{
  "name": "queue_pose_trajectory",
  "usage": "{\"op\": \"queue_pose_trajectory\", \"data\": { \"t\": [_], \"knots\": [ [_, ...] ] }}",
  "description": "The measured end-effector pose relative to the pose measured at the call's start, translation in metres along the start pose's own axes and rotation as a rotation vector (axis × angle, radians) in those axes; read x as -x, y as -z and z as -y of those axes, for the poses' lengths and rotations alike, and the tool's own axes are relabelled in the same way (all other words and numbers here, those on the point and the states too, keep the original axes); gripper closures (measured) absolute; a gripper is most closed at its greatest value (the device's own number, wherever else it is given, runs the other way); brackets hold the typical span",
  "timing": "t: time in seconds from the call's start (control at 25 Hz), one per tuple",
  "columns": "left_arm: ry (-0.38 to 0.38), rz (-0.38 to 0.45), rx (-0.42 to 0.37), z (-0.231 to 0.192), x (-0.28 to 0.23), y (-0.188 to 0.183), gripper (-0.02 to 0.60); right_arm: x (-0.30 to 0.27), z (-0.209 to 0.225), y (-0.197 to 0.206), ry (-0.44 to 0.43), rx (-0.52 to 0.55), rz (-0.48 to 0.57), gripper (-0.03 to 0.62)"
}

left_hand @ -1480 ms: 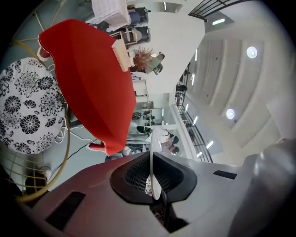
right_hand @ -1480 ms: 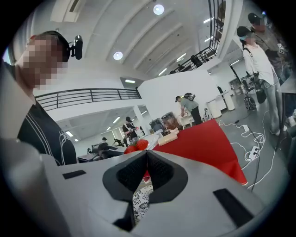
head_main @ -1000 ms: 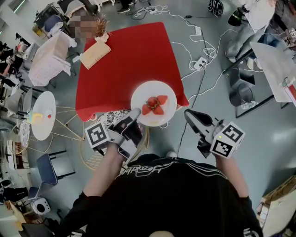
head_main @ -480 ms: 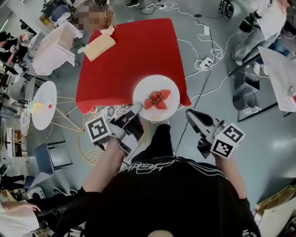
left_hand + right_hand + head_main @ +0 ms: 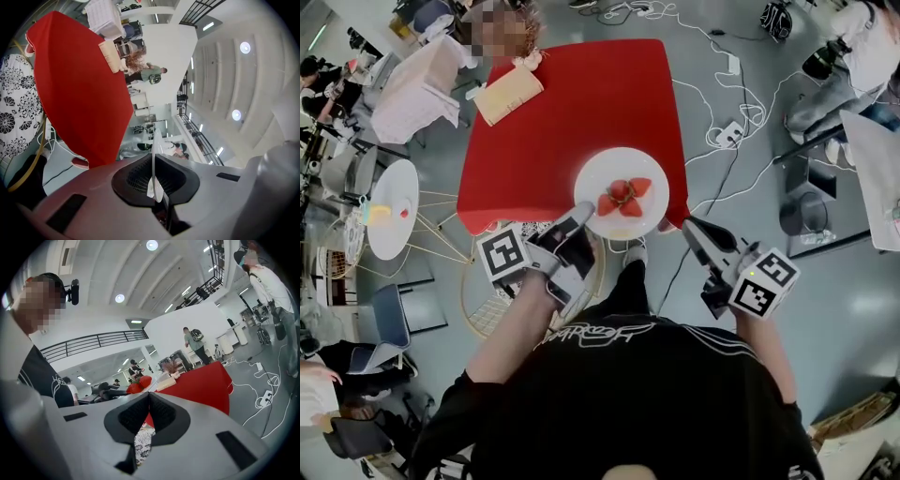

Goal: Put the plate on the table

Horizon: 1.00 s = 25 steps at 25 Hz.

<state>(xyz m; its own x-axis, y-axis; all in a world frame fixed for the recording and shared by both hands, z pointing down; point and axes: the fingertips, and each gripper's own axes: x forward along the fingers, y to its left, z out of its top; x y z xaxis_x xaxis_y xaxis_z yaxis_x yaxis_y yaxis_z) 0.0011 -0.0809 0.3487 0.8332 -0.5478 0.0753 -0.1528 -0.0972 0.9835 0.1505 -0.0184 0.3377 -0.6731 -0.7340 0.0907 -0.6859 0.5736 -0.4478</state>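
Nothing here can be read with any certainty. The only writing is a line of white lettering (image 5: pixel 592 335) across the upper back of the person's black shirt (image 5: pixel 619 403), near in the head view, too warped and small to spell out. A white print on the shirt's sleeve (image 5: pixel 50 380) in the right gripper view is likewise illegible. The cube (image 5: pixel 504 255) on the left gripper (image 5: pixel 579 220) and the cube (image 5: pixel 762 282) on the right gripper (image 5: pixel 689 226) carry black-and-white square patterns, not letters or numbers
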Motion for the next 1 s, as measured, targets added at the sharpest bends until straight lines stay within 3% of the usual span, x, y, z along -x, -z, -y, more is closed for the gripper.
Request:
{"op": "queue_pose_trajectory", "data": {
  "t": [0.44, 1.0],
  "knots": [
    [-0.002, 0.091, 0.025, -0.025, -0.044, -0.080, 0.565, -0.066, 0.062, -0.010, -0.008, -0.050, -0.080, 0.588],
    [0.013, 0.204, 0.047, -0.041, -0.073, -0.166, 0.565, -0.158, 0.108, -0.025, -0.087, -0.081, -0.165, 0.588]
  ]
}}
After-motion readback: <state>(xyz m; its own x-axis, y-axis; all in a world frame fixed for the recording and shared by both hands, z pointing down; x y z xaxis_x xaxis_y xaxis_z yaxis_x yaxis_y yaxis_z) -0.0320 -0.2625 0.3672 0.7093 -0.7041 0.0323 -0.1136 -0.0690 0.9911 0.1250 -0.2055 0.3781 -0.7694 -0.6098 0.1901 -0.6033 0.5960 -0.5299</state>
